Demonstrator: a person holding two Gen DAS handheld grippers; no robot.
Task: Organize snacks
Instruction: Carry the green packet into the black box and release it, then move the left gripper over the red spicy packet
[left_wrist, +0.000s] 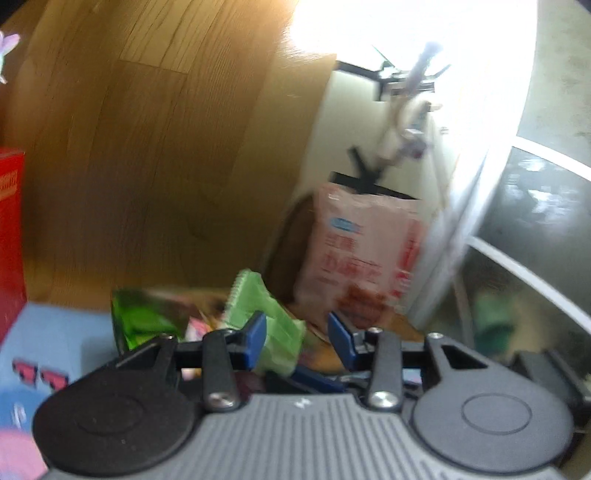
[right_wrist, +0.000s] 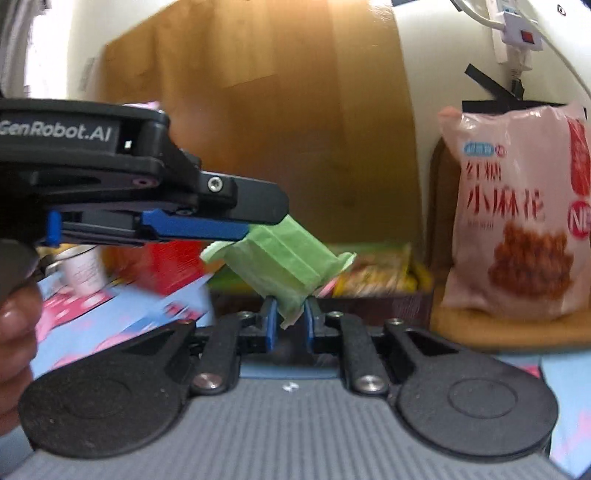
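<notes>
The wooden panel (right_wrist: 258, 92) fills the background, with a cream wall to its right. Against that wall a big pink snack bag (right_wrist: 517, 218) stands upright on a wooden board (right_wrist: 491, 332). Left of the bag, a dark tray (right_wrist: 369, 299) holds a jumble of yellow and red packets. A red box (left_wrist: 11, 236) stands at the left, on a blue patterned cloth (left_wrist: 62, 332) that covers the surface below.

Smallest is the green wrapped snack (right_wrist: 284, 258), held in the air in front of the tray. The right tool (right_wrist: 290, 321) pinches its lower corner between nearly closed blue pads. The left tool (right_wrist: 240, 221) comes in from the left, level, and touches the snack's upper end; in the left wrist view its pads (left_wrist: 258, 328) stand partly spread, one against the wrapper and the other apart from it, so it does not appear to be clamping.

The risk, as I judge it, is the thin hold: only a corner of soft wrapper is caught, so the packet could slip or tear free and fall among the loose packets. Both views are smeared with motion, and a fast swing would make that more likely.
</notes>
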